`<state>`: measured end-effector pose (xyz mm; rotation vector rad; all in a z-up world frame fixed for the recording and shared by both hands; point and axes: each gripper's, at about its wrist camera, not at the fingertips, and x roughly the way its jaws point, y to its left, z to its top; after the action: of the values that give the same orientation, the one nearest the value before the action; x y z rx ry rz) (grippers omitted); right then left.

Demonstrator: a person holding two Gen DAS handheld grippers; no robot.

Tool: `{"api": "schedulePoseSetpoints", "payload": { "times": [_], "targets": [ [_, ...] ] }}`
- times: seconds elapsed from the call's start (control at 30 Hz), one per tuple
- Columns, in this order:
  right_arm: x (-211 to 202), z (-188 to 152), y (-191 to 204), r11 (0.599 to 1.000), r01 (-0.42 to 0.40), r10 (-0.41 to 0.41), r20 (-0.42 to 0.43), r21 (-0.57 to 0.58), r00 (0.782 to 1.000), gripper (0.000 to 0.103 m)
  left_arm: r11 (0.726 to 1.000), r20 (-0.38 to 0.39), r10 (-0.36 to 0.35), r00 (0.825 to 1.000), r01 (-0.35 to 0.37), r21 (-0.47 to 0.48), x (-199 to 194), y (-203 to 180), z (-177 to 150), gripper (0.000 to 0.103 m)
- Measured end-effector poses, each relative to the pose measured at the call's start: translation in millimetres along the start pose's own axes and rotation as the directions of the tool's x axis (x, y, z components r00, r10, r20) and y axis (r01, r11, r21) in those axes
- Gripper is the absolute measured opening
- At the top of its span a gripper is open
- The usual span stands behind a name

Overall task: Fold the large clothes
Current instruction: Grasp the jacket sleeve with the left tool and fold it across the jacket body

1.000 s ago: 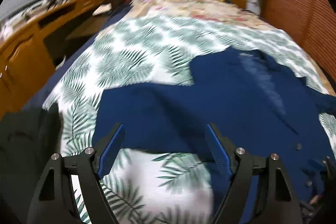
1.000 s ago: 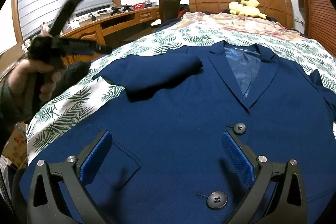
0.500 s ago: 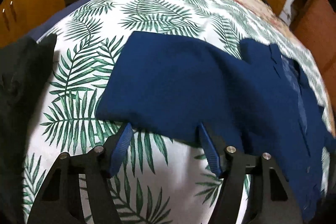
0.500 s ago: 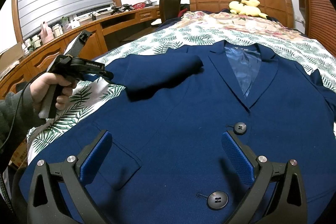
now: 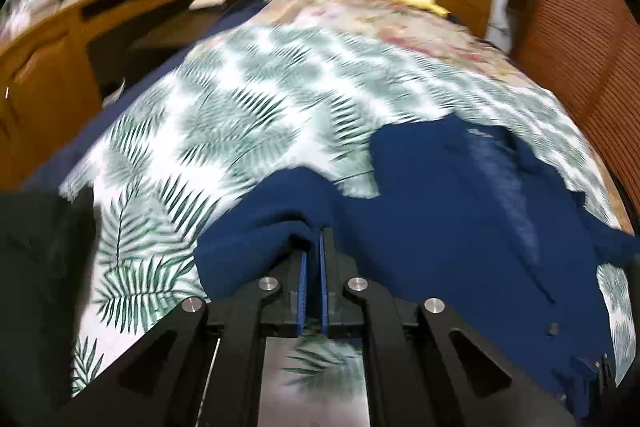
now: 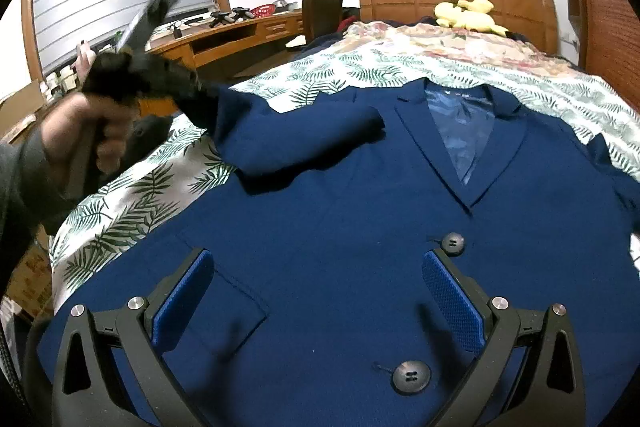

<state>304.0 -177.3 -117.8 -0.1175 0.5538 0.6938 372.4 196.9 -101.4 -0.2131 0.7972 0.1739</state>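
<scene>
— Where's the navy jacket (image 6: 360, 227)?
— Spread face-up on the bed (image 5: 240, 99), directly under the right tongs (image 6: 320, 291), which hang released above its front.
— And the left tongs (image 5: 314, 247)?
— Just clenched on the sleeve (image 5: 272, 227) — cloth pinched between the pads, bunched at their tips.

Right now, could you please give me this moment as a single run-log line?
left gripper: shut on navy blazer sleeve, just closed | right gripper: open over blazer front | fold: started
</scene>
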Motion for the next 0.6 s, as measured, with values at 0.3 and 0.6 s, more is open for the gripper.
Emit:
{"api": "schedulePoseSetpoints", "payload": {
  "times": [0.3, 0.6],
  "targets": [
    [-33, 1, -11, 1.000, 0.016, -0.016, 0.038, 0.001, 0.999, 0.103, 0.981, 0.097, -0.091, 0.991, 0.073, 0.178, -72, -98, 21, 0.006],
    [-78, -8, -36, 0.996, 0.076, -0.081, 0.097, 0.048, 0.992, 0.103, 0.933, 0.123, -0.201, 0.972, 0.151, 0.325, -121, -181, 5, 0.006]
  ]
}}
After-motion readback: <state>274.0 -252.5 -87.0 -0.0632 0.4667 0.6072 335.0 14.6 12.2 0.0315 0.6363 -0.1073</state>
